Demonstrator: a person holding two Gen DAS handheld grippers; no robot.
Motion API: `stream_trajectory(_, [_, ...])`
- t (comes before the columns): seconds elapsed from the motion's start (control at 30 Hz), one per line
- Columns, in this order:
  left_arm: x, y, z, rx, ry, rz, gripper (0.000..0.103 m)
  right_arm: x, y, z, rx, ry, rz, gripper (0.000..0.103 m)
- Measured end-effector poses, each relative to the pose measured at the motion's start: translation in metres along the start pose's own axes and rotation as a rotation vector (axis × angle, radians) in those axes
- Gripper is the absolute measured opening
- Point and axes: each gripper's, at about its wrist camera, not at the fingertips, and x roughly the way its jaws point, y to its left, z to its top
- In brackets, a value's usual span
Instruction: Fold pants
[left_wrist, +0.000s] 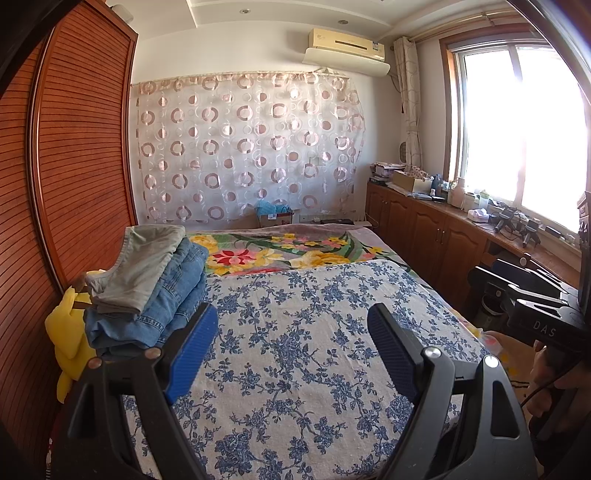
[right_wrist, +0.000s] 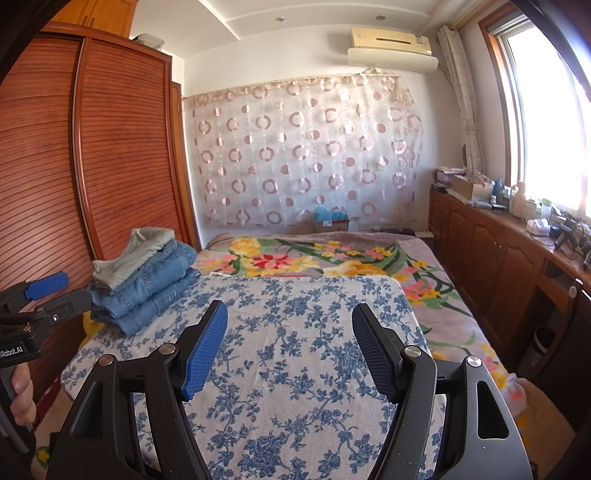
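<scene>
Left wrist view has the left gripper (left_wrist: 291, 339) hanging over the blue-flowered sheet (left_wrist: 314, 332) on the bed, jaws spread wide with nothing between them. Right wrist view shows the same deal for the right gripper (right_wrist: 290, 341): wide apart, empty, pointed down at bare sheet. The pants are off at the left edge of the bed, a neat stack of folded jeans (left_wrist: 162, 295) with a grey pair (left_wrist: 144, 262) lying on top, right up against the wooden wardrobe (left_wrist: 74, 147). No loose pair is spread out in front of either gripper, so my read is we're between pairs or done with this batch; can't say which. If there's more to fold, the next move calls for fetching an unfolded pair from somewhere out of view and laying it flat on that open patch of sheet. Around it: a yellow soft thing (left_wrist: 70, 332) wedged between stack and wardrobe, a bright floral blanket (left_wrist: 280, 251) further up the bed, cluttered cabinets (left_wrist: 436, 225) under the window. Nothing really blocks the work area, though that stack sits close to the edge and a careless sweep could knock it.
</scene>
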Motion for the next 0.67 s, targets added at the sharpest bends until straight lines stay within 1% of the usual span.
stream_trajectory(0.67, [0.0005,0.0003,-0.0010,0.000,-0.001,0.000,0.084,0.0004,-0.0004,0.0002,0.001,0.001,0.000,0.072])
